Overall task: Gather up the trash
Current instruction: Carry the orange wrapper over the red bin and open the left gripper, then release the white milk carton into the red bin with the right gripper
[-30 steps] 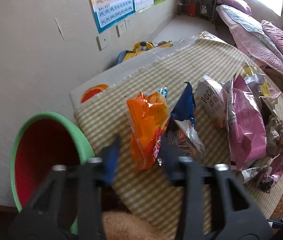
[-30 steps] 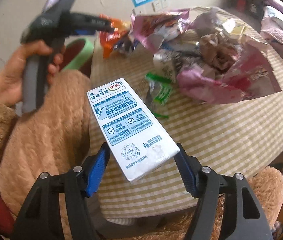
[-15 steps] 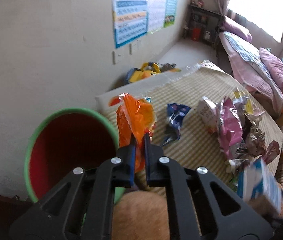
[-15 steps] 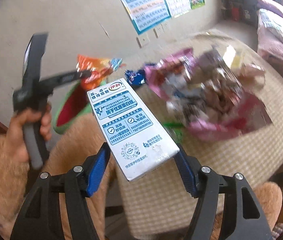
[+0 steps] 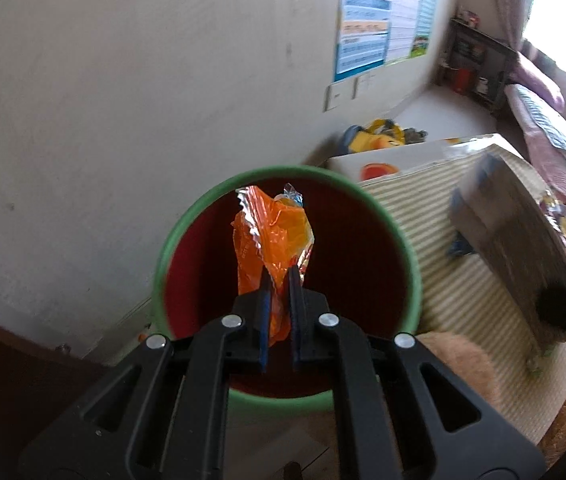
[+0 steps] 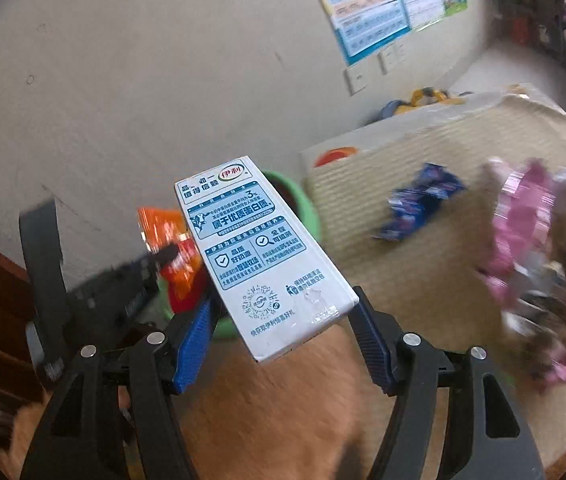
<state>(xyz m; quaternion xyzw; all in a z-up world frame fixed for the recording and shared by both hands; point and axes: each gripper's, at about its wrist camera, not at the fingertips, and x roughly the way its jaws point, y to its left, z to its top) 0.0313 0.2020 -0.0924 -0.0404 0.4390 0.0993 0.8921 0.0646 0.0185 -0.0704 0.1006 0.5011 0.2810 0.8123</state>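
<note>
Both hands have swung off the worktop (image 5: 463, 280) toward the green bin (image 5: 187, 216). Left gripper (image 5: 279, 276) clenched on orange wrapper (image 5: 271, 240) over bin mouth; right gripper (image 6: 283, 320) grasping milk carton (image 6: 259, 256) alongside. Dropping step; next, release.

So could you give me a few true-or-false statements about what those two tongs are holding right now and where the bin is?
1. The left tongs are shut on an orange snack wrapper. True.
2. The wrapper hangs over the open mouth of the green bin. True.
3. The right tongs are empty. False: they grip a white milk carton by its sides.
4. The bin is red inside. True.
5. The blue wrapper is already in the bin. False: it lies on the checked tablecloth.
6. The table holds no more trash. False: a pile of pink wrappers remains.
</note>
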